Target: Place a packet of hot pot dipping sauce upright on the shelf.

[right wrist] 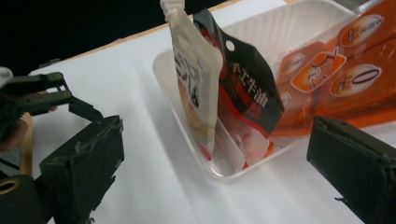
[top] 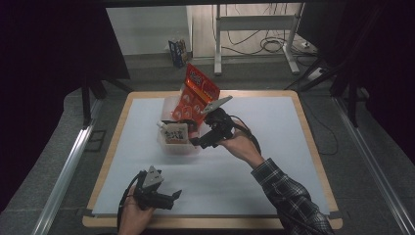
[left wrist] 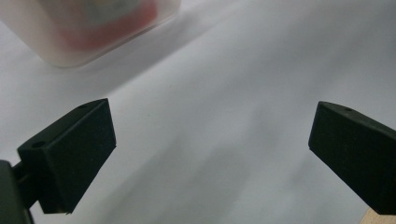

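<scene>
Hovering at the near edge of the clear plastic tub [top: 171,145], the right gripper [right wrist: 212,154] has its jaws spread wide with nothing clamped between them. Inside the tub stand a white pouch [right wrist: 194,88], a black-and-red packet [right wrist: 247,93] just behind it, and a tall orange bag [top: 198,93] leaning at the far side. The left gripper [top: 169,196] rests near the table's [top: 274,166] front edge, jaws apart and empty.

White surface [top: 274,161] is lying open right of and in front of the clear tub [top: 178,147]. Tub is blocking the centre-left; orange bag [top: 198,95], black pouch [right wrist: 250,98] and white pouch [top: 176,133] are sticking up above its rim, crowding entry from above. Left claw [top: 171,198] is sitting near the front edge, well apart from the tub.
</scene>
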A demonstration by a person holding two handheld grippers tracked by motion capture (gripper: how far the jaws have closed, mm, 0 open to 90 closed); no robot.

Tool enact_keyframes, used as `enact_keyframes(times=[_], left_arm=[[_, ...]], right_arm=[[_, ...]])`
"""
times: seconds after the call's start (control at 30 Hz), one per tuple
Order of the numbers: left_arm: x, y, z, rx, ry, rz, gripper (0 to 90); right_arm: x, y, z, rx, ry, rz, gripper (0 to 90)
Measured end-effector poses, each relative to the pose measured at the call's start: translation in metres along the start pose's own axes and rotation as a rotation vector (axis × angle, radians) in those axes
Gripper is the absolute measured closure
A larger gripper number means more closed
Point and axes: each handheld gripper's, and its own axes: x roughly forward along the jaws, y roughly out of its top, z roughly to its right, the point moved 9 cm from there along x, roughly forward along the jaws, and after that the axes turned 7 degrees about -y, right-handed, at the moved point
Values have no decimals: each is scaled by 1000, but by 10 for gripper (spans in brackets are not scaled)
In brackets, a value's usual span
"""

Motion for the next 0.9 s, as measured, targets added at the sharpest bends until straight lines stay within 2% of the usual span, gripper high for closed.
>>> enact_keyframes(times=[0.23, 0.43, 0.77, 0.9], left_arm=[[0, 0, 0, 1, 0, 0, 5], [0, 0, 1, 5, 0, -4, 6], [1, 0, 1, 7, -1, -5, 6], [1, 0, 1, 10, 0, -5, 5]], right_arm=[[-2, -11, 0, -17, -17, -8, 10], [-5, -17, 0, -31, -43, 9, 0], [-9, -31, -5, -37, -38, 30, 0], [-12, -38, -6, -16, -33, 44, 0]])
